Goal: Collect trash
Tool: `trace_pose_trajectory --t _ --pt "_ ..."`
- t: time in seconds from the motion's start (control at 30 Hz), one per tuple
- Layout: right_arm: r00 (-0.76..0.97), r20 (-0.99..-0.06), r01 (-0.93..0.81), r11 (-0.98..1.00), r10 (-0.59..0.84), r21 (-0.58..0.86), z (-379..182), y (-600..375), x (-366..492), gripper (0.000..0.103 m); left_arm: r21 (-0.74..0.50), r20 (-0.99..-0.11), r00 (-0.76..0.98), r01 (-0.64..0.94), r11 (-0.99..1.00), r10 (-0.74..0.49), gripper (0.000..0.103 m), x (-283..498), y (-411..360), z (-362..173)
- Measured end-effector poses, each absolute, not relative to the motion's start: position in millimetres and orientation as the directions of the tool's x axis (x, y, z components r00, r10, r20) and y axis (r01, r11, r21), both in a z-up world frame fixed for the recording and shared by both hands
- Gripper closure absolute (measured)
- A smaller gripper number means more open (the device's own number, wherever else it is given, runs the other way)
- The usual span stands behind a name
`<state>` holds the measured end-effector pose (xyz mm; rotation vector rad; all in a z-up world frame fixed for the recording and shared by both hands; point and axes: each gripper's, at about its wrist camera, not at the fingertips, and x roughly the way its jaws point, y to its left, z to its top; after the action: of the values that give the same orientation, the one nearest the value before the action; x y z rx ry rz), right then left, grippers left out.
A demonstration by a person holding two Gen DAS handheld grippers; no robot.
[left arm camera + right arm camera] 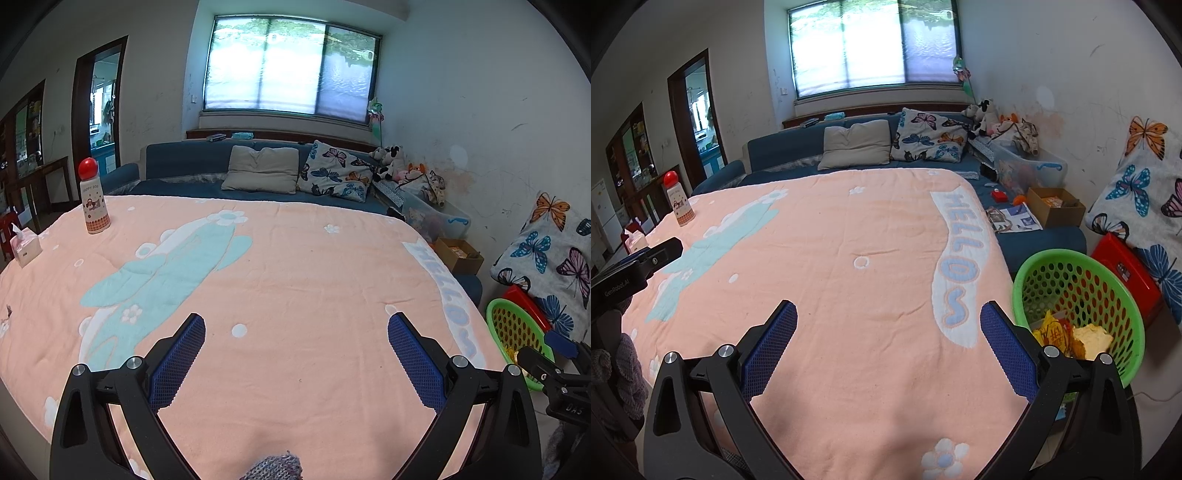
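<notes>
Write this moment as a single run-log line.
left gripper: open, empty | right gripper: open, empty | green basket: beside table, holds wrappers | pink cloth: no trash visible

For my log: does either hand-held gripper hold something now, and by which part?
Nothing is held. The left hand-held gripper and the right hand-held gripper are both open over the pink blanket.
</notes>
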<state>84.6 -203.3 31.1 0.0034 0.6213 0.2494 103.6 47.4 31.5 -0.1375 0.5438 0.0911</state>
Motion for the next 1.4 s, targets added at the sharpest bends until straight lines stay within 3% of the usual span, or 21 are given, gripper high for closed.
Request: trace_pose_trajectory --t 1.4 --pt "0.781 -0.577 -0.236 0.968 0.239 0.081 27.7 -202.0 85.8 0.004 -0.102 -0.527 0.848 -0.118 0.988 0.047 0.007 100.8 43.2 29.3"
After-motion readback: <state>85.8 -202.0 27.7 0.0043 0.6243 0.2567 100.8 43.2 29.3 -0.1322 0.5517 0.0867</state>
